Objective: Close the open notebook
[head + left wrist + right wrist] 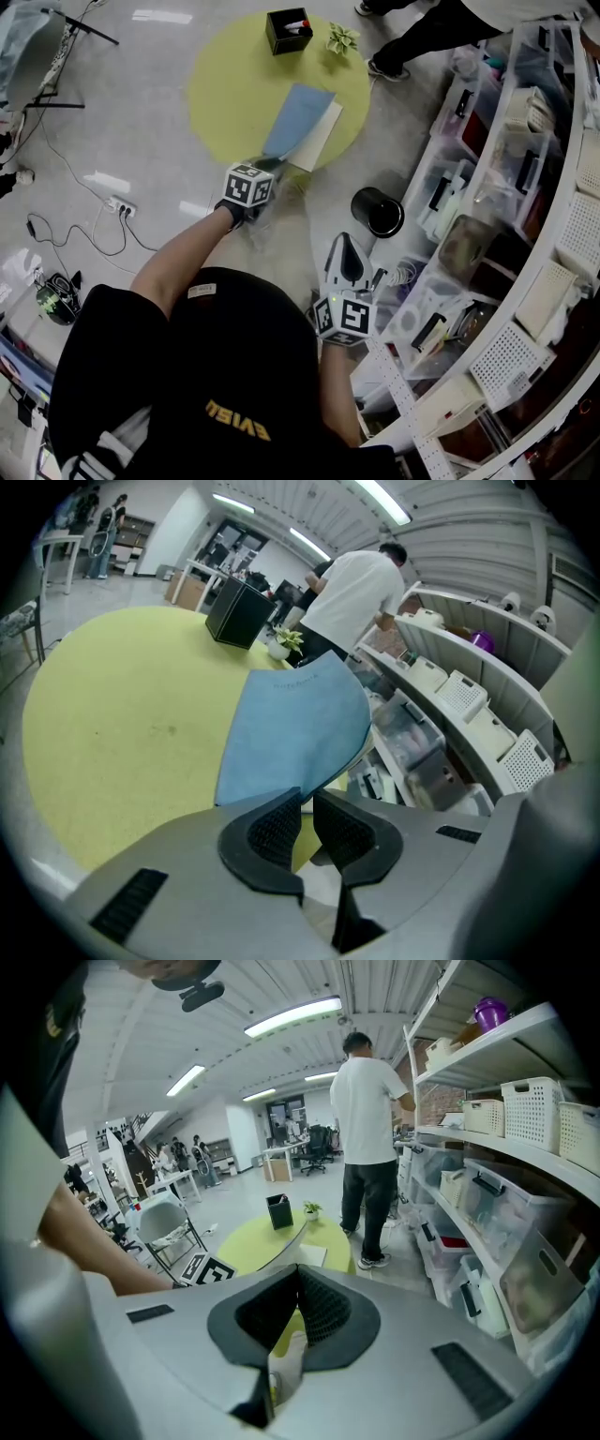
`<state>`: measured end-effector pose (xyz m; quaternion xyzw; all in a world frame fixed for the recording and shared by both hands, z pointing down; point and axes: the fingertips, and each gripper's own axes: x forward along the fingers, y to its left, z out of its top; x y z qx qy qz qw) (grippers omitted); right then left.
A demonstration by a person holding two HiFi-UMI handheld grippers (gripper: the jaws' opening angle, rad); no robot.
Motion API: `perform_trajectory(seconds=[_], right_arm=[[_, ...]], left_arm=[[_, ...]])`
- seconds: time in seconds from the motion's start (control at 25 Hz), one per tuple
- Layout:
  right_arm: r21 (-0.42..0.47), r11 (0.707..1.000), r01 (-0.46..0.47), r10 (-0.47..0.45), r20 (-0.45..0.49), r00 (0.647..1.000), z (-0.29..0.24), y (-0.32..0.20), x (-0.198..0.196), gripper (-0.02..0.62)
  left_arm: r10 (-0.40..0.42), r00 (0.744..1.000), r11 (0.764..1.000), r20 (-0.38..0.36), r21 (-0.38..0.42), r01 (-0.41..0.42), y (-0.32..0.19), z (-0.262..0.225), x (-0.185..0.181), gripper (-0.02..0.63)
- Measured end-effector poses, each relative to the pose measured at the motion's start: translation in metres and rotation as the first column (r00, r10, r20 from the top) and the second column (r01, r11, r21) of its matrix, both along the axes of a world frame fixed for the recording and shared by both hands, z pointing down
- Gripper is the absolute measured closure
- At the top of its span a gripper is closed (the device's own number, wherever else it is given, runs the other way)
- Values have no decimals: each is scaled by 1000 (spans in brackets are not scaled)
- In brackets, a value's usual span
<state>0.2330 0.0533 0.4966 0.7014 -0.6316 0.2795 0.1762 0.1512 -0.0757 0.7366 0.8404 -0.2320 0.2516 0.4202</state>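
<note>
While the left claw (269,169) is clenched on the near corner of the notebook's blue cover (298,117), that cover stands lifted and tilted above the white page (322,139), which lies flat on the round yellow worktop (225,94). Seen from the left gripper view, the cover's lower edge runs down into the narrow slot between the ribbed pads (277,829), and the cover curves up and away over the worktop. The notebook sits at the near right edge of the worktop. At the far edge stand a black box (286,33), holding a red-tipped item, and just to its right a small green plant (342,39). The right claw (344,246) is held well back from the notebook, nearer the person and to the right, with its pads pressed together and nothing between them. A black cylindrical bin (378,213) stands on the floor between the worktop and the curved shelving (525,234) of clear storage boxes at right. Another person (422,33) stands at the far end of that shelving.
</note>
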Motion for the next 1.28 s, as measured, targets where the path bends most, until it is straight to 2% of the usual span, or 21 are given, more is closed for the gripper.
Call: perform_trajectory(seconds=[0.64, 1.28], right_arm=[[-7, 999, -36, 36, -3, 999, 3, 2, 6, 594], [-20, 999, -50, 50, -1, 999, 8, 3, 3, 594]], left_arm=[[65, 997, 998, 40, -12, -65, 3, 5, 3, 549], [83, 995, 996, 64, -23, -81, 4, 9, 6, 534]])
